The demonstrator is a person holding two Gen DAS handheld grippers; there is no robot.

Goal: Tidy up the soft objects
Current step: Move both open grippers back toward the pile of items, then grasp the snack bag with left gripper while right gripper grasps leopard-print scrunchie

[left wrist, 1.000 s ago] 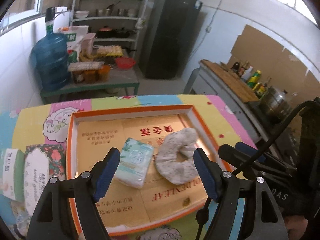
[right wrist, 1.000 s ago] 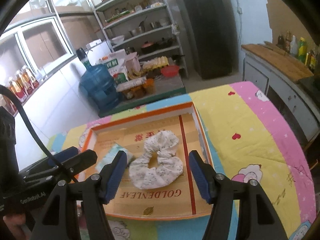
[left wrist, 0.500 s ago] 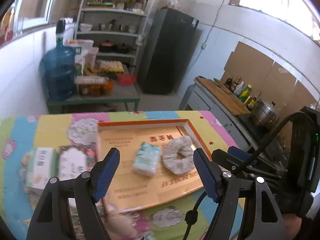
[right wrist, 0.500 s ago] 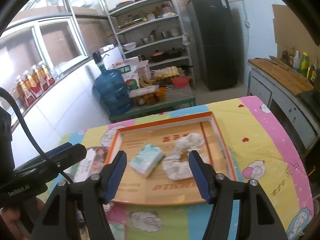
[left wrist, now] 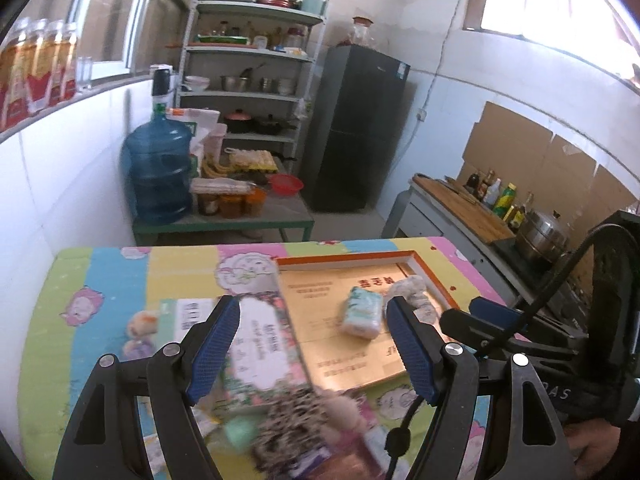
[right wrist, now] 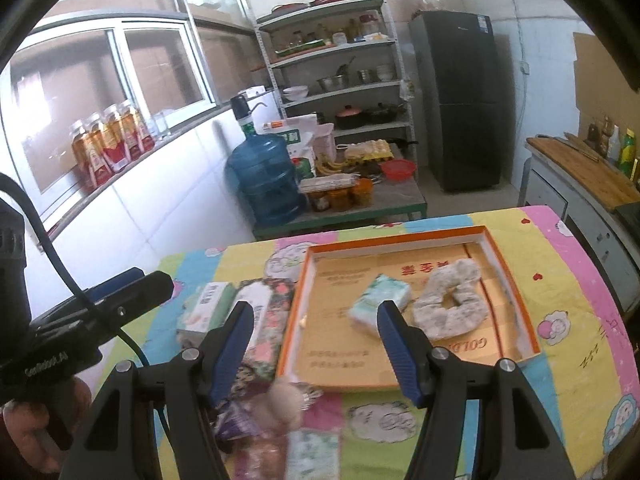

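Note:
An orange-rimmed cardboard tray (right wrist: 516, 316) lies on the colourful tablecloth. In it lie a pale green tissue pack (right wrist: 378, 300) and a speckled ring-shaped cushion (right wrist: 452, 304); both show in the left wrist view too, the pack (left wrist: 362, 312) beside the cushion (left wrist: 412, 292). Left of the tray lie a floral box (right wrist: 268, 320) and a white-green pack (right wrist: 206, 308). Blurred soft items (left wrist: 320, 432) lie near the front edge. My left gripper (left wrist: 312, 352) and right gripper (right wrist: 316, 348) are open, empty, held above the table.
Behind the table stand a low green bench (left wrist: 224, 220) with a blue water jug (left wrist: 160, 168), a shelf rack (left wrist: 248, 80) and a black fridge (left wrist: 352, 128). A counter with bottles (left wrist: 472, 204) runs along the right.
Both grippers have pulled back and up from the tray, and the left one has swung left. More of the table and the items near the front edge now show.

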